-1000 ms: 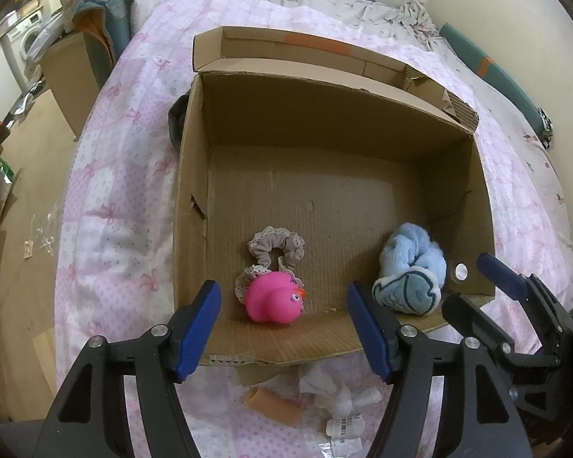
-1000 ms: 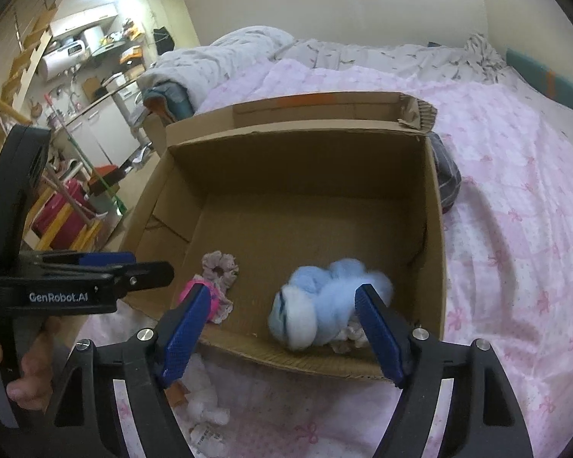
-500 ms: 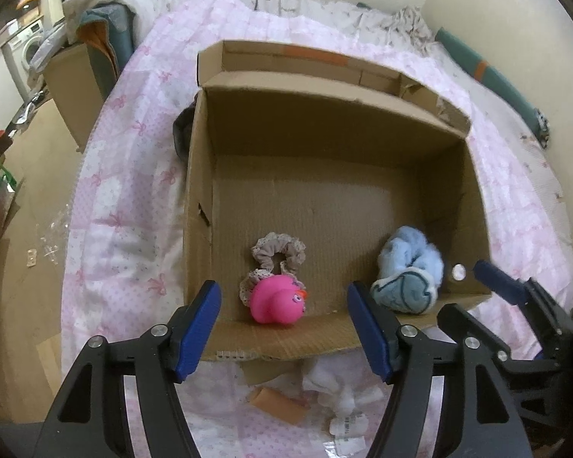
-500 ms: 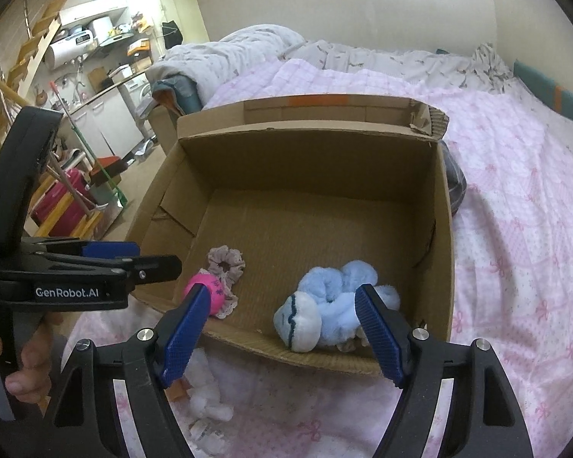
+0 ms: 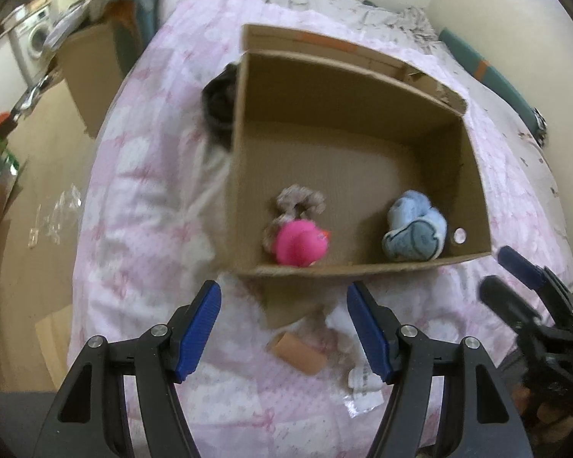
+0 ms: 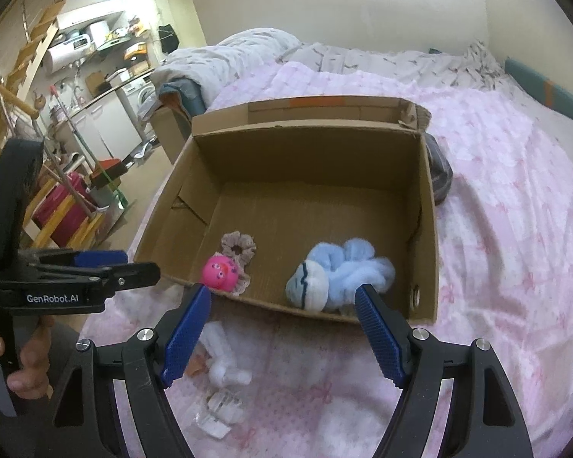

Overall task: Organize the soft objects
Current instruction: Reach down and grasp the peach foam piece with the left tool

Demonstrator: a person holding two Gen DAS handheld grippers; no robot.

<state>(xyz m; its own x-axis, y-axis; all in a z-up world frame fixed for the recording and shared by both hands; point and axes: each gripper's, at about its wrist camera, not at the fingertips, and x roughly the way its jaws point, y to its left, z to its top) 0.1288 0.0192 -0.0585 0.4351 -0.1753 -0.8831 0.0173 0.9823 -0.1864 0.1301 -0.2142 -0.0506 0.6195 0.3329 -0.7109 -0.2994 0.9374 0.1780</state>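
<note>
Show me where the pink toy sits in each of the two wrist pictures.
Left wrist: the pink toy sits low and centre, against the box's near wall.
Right wrist: the pink toy is left of centre, inside the same wall.
Shared landmark: the frilly hair tie just behind it.

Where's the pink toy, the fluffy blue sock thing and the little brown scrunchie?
pink toy (image 6: 220, 271): right wrist view, on its round face.
blue sock bundle (image 6: 338, 271): right wrist view, on its fluffy middle.
scrunchie (image 5: 301, 199): left wrist view, on the frilly ring behind the pink toy.
</note>
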